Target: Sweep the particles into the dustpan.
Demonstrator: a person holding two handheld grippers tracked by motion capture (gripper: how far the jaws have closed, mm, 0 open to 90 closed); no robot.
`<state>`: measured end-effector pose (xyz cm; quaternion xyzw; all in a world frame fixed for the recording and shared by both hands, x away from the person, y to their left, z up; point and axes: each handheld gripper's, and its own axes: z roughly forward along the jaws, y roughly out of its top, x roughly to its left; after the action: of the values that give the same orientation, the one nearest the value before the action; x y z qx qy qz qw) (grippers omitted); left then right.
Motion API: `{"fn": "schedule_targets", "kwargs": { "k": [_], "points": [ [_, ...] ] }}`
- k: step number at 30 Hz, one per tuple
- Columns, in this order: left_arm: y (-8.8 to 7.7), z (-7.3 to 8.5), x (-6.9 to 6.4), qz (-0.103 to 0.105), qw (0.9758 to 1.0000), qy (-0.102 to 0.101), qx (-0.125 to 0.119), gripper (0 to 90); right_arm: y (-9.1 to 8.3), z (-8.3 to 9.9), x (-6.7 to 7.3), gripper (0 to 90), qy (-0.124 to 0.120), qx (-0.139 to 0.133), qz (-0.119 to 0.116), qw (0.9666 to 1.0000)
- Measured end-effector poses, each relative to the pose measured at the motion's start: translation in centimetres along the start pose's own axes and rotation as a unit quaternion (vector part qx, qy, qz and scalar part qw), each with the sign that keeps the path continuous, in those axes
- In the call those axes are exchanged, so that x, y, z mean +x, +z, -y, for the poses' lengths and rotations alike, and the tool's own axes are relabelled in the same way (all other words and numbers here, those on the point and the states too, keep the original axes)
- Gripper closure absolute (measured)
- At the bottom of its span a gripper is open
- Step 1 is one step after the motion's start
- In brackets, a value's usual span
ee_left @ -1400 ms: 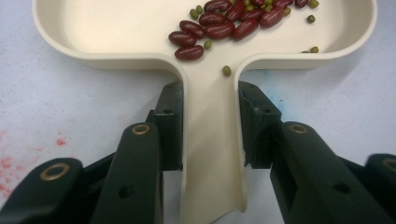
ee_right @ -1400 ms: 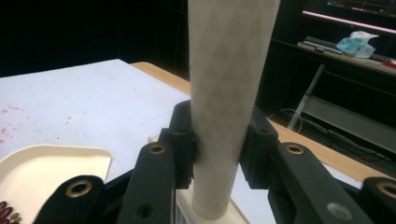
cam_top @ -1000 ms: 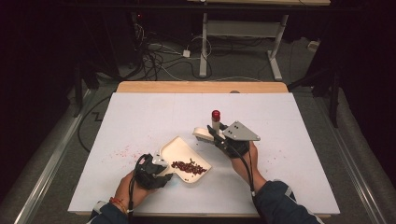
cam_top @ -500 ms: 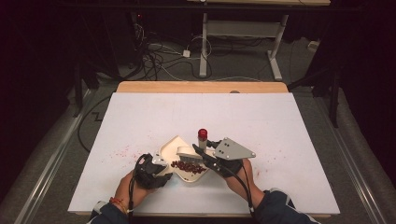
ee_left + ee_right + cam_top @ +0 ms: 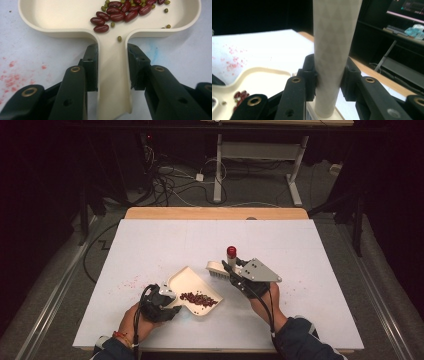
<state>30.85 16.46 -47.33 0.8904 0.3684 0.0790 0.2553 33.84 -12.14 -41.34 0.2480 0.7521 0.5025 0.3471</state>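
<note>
I have the left gripper (image 5: 112, 67) clamped on the handle of the cream dustpan (image 5: 192, 287), which lies low and centre-left in the high view with red beans (image 5: 199, 298) and small green ones piled in its tray. My right gripper (image 5: 328, 75) is shut around the pale handle of the brush (image 5: 220, 269), just right of the dustpan, its red-capped end upright.

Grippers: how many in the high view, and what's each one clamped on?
2. The left gripper is at the near left of the table, shut on the dustpan handle. The right gripper is right of the dustpan, shut on the brush handle.
</note>
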Motion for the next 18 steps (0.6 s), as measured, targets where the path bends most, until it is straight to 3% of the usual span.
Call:
{"fn": "schedule_targets", "kwargs": {
  "k": [8,12,18],
  "points": [
    [0.1,0.4,0.3,0.000,1.0000,-0.006,0.003,63.1,0.3,0.4,0.6,70.2,0.004,0.008,-0.022,0.9997],
    [0.1,0.3,0.2,-0.003,0.9999,-0.010,-0.002,63.1,0.3,0.3,1.5,70.2,0.007,-0.001,-0.029,0.9995],
    [0.3,0.3,-0.4,-0.014,0.9997,-0.020,-0.008,63.1,0.0,-0.3,3.5,70.2,0.006,-0.009,-0.060,0.9982]
  ]
}}
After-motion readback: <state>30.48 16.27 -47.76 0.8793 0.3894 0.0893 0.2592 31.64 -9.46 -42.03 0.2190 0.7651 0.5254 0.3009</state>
